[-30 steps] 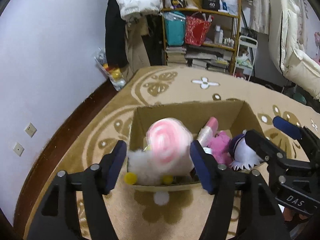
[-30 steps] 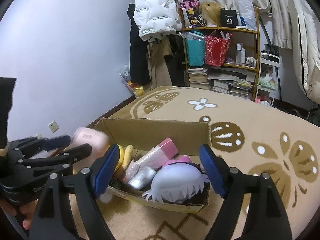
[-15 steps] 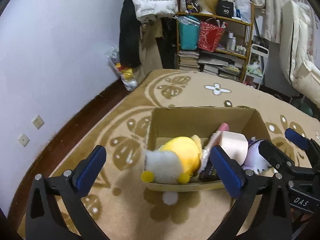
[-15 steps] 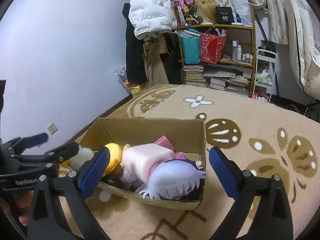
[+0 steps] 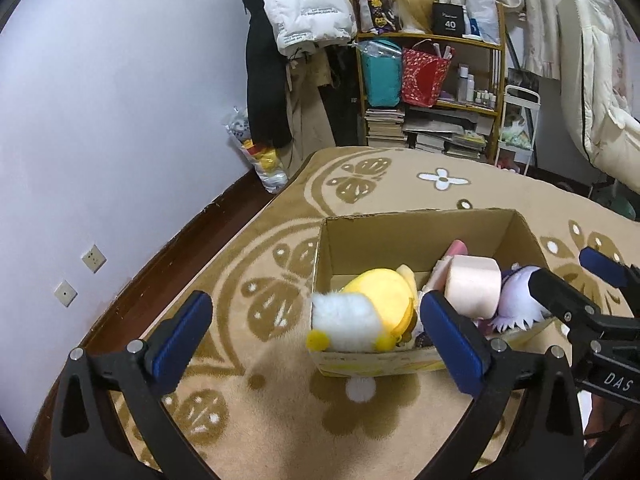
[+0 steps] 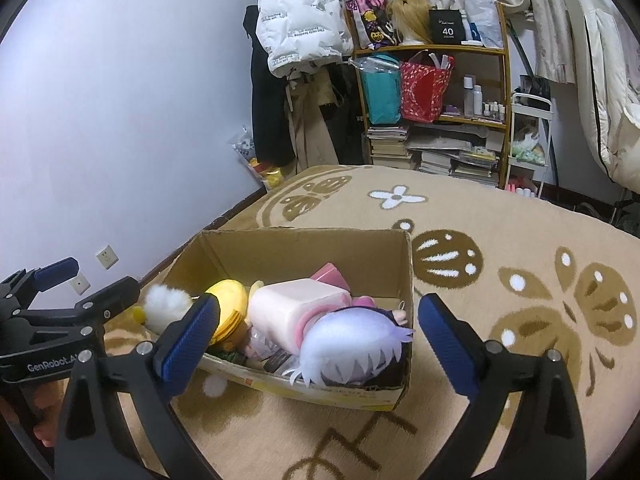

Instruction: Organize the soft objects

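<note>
We hold the left gripper and right gripper fingers spread wide and empty above the cardboard box, since the yellow plush, pink cushion and lilac-haired doll lie packed inside it on the rug.

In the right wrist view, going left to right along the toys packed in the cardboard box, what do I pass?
White fluffy plush hanging over the left wall, then yellow plush, then pale pink block-shaped plush, then lavender-haired plush doll at the right end of the cardboard box.
</note>
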Tool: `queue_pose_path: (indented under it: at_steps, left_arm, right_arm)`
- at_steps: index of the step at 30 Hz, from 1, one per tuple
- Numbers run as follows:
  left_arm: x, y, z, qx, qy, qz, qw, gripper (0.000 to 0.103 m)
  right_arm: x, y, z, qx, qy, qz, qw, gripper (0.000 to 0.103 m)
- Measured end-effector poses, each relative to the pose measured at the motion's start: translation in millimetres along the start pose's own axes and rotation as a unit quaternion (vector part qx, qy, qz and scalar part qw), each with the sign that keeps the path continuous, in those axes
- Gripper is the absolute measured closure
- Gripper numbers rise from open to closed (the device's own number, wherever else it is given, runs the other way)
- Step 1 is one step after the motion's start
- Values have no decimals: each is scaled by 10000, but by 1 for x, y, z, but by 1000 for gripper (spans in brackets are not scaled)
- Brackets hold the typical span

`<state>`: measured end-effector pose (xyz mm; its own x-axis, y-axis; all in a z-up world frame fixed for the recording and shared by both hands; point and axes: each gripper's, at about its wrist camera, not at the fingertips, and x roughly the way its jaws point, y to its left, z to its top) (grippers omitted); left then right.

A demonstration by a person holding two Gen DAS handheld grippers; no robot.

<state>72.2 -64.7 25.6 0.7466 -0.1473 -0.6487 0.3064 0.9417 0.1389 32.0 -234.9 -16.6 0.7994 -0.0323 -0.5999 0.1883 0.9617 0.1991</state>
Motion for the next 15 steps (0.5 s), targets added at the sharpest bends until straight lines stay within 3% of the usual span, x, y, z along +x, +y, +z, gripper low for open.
queue_pose_path:
  at_steps: [15]
  left_arm:
    - [-51,6,-10,-122,-376,50,9992,0]
  right_arm:
    - [-39,5,-6,47,-189,122,9997,0]
